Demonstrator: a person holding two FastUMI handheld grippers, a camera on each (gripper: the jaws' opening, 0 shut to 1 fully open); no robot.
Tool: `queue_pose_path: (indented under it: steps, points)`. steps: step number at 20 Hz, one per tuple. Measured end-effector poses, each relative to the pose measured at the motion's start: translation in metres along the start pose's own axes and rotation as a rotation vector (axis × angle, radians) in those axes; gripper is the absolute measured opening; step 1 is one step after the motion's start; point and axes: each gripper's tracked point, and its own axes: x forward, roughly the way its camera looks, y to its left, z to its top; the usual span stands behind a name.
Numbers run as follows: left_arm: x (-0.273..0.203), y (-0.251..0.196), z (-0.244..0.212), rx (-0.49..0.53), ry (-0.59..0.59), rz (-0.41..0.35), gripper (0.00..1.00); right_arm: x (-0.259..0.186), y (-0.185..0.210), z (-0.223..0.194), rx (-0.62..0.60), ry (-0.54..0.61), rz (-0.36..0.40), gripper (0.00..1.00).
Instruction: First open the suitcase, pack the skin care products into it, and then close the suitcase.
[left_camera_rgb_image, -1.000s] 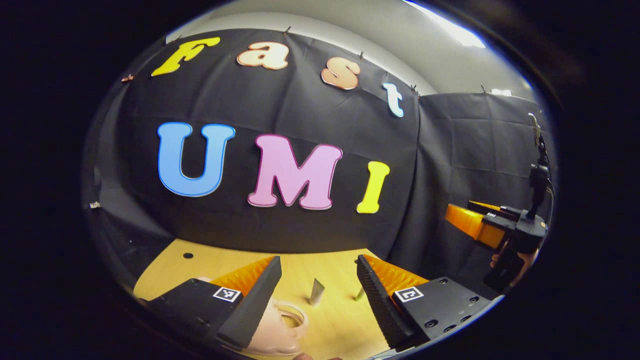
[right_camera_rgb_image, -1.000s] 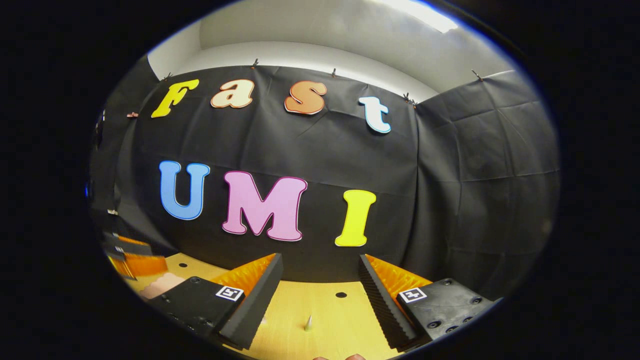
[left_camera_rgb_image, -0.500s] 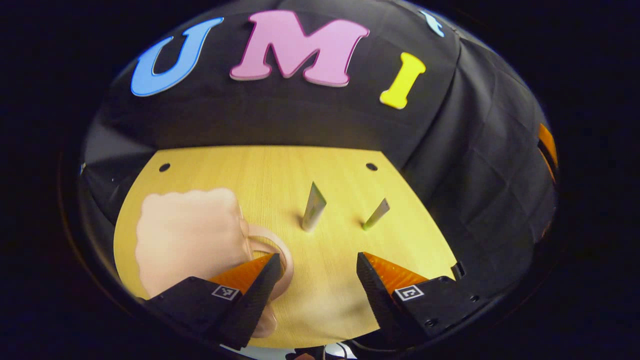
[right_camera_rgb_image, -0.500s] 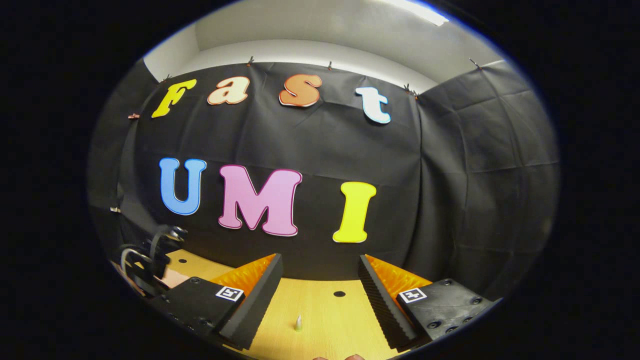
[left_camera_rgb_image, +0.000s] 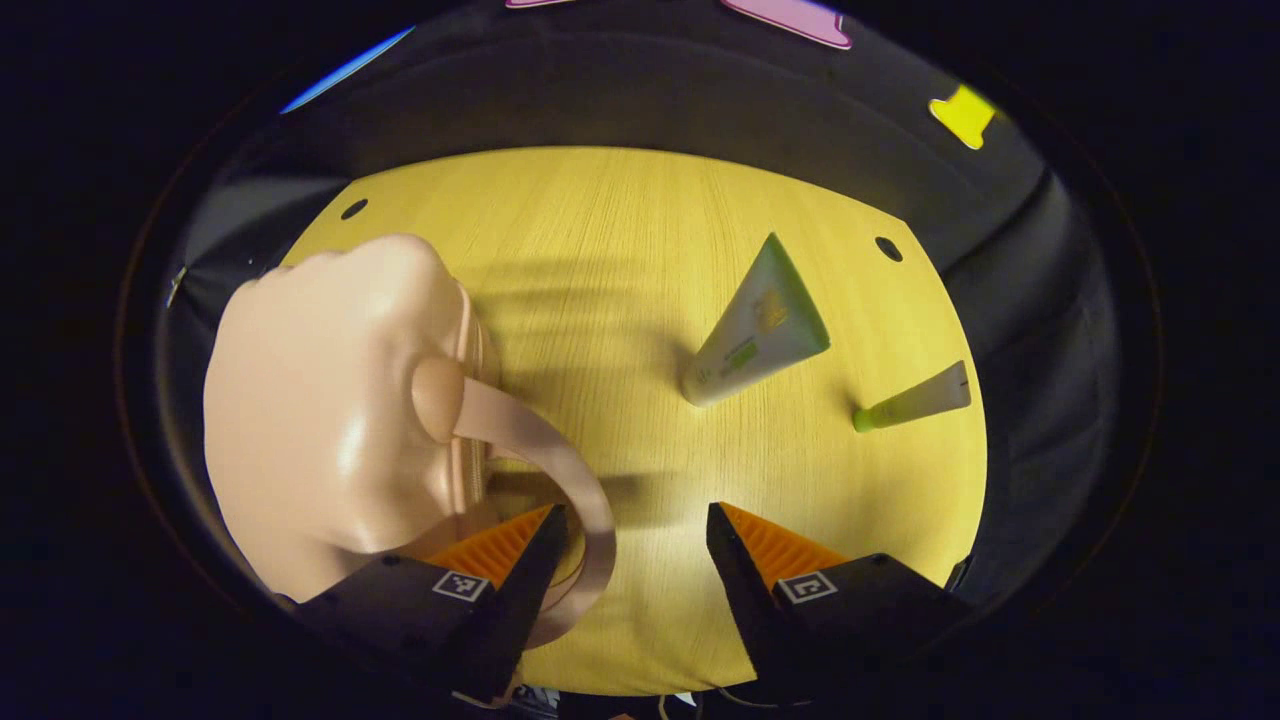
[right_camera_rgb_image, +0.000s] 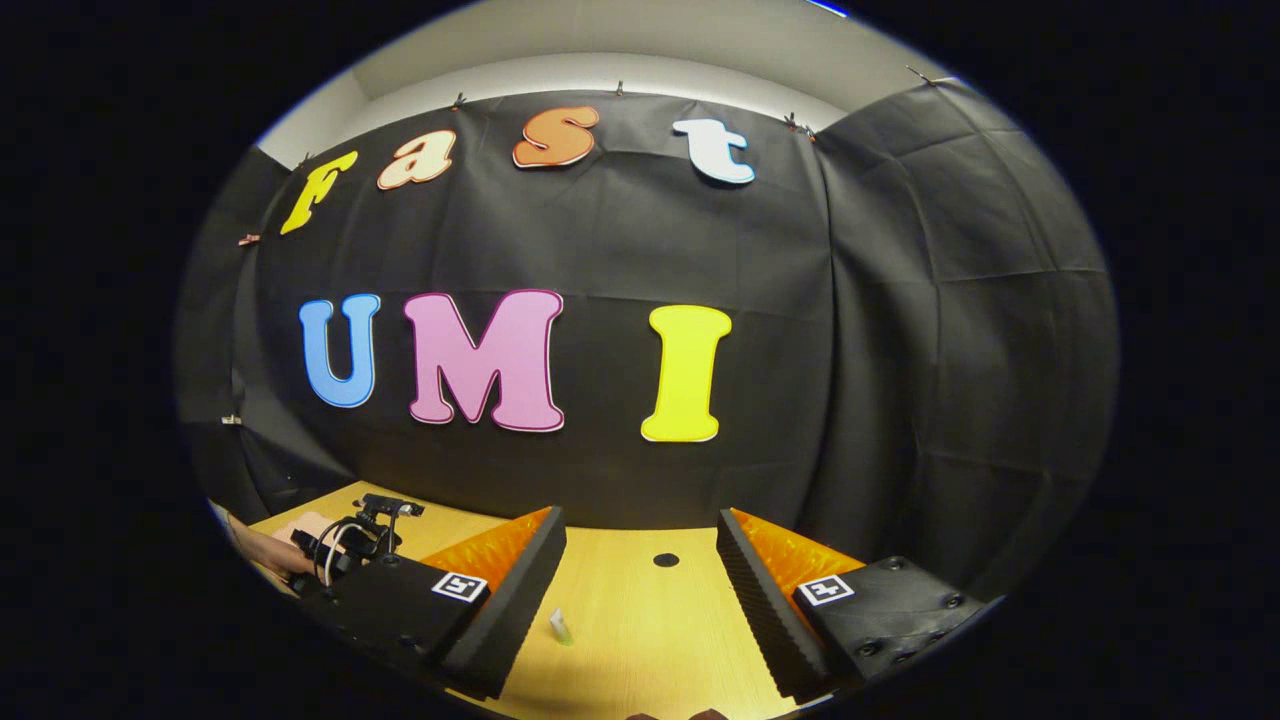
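Observation:
In the left gripper view a small pink suitcase (left_camera_rgb_image: 330, 400) lies closed on the left of the wooden table (left_camera_rgb_image: 640, 230). Its pink handle loop (left_camera_rgb_image: 560, 470) curves out toward my left gripper (left_camera_rgb_image: 635, 560), which hangs open above the table, its left finger just over the loop. A wide pale-green tube (left_camera_rgb_image: 755, 325) and a thin green tube (left_camera_rgb_image: 910, 400) lie to the right. In the right gripper view my right gripper (right_camera_rgb_image: 640, 590) is open and level, with nothing between its fingers. A small tube (right_camera_rgb_image: 561, 627) shows on the table ahead of it.
Black cloth walls close the table at the back and right. Two round holes (left_camera_rgb_image: 888, 247) mark the tabletop's far corners. In the right gripper view, the left gripper with its cables (right_camera_rgb_image: 355, 535) and the hand (right_camera_rgb_image: 265, 550) holding it are at the far left.
The left gripper has tipped downward and come closer over the table, so the suitcase and tubes loom larger. The right gripper has barely moved, tilting down a little.

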Motion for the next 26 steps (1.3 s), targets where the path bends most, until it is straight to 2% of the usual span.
queue_pose_path:
  steps: [2,3,5,6,8,11,14,17,20,24,26]
  points:
    - [0.013,0.007,-0.005,0.011,0.029,0.032,0.86,0.006,-0.008,-0.007,0.02,0.019,0.009,0.96]
    - [0.014,0.022,-0.005,0.017,0.041,0.104,0.63,0.009,-0.011,-0.009,0.028,0.026,0.014,0.96]
    - [0.006,0.015,0.002,0.035,0.012,0.077,0.19,0.014,-0.015,-0.01,0.036,0.034,0.027,0.96]
    - [-0.008,0.013,0.01,0.088,-0.023,0.071,0.14,0.016,-0.015,-0.011,0.036,0.035,0.034,0.96]
    - [-0.044,0.018,0.028,0.164,-0.097,0.1,0.16,0.024,-0.013,-0.013,0.038,0.039,0.044,0.96]
    - [-0.119,0.037,0.063,0.162,-0.214,0.064,0.16,0.031,0.011,-0.01,0.076,0.056,0.081,0.97]
    - [-0.192,0.101,0.095,0.167,-0.344,0.123,0.16,0.041,0.048,0.001,0.075,0.023,0.133,0.97]
    - [-0.245,0.18,0.11,0.09,-0.428,0.167,0.16,0.048,0.094,0.015,0.065,-0.004,0.186,0.97]
    - [-0.259,0.283,0.106,0.14,-0.445,0.33,0.14,0.046,0.145,0.03,0.103,-0.02,0.23,0.97]
    - [-0.261,0.416,0.107,0.115,-0.433,0.465,0.12,0.038,0.206,0.035,0.071,-0.033,0.268,0.97]
    - [-0.24,0.474,0.107,0.106,-0.396,0.485,0.11,0.036,0.229,0.035,0.049,-0.017,0.265,0.97]
